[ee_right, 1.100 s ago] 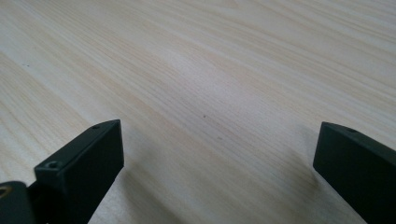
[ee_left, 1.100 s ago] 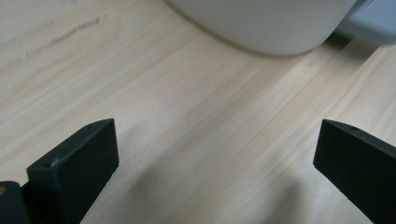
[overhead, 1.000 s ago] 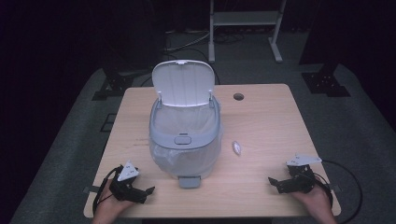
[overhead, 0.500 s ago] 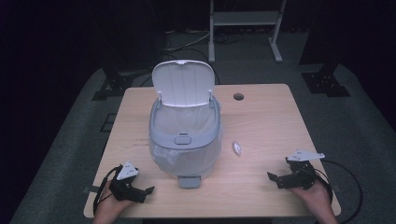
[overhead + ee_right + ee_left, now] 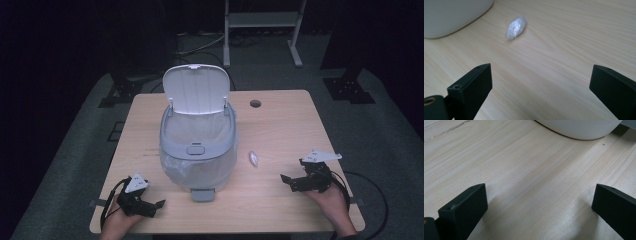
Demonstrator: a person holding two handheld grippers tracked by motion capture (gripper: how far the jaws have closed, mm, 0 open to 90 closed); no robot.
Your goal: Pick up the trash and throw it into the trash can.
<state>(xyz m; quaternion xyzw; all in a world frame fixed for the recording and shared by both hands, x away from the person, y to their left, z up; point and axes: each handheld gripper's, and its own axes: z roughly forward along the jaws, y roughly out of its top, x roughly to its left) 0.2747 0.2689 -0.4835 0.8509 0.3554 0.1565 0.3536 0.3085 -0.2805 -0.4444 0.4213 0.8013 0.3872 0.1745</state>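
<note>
A pale grey pedal bin stands mid-table with its lid raised and a clear liner inside. A small crumpled wad of clear plastic lies on the wood just right of the bin. My right gripper is open near the table's front right, lifted slightly, its jaws pointing left toward the wad with a stretch of bare wood between. My left gripper rests open at the front left, jaws wide apart over bare wood, the bin's white base ahead of it.
The wooden table has a cable hole at its back right. The bin's foot pedal sticks out toward the front edge. A white metal stand is on the floor behind the table.
My right gripper has shifted left and a little forward toward the plastic wad. The left gripper has stayed where it was.
</note>
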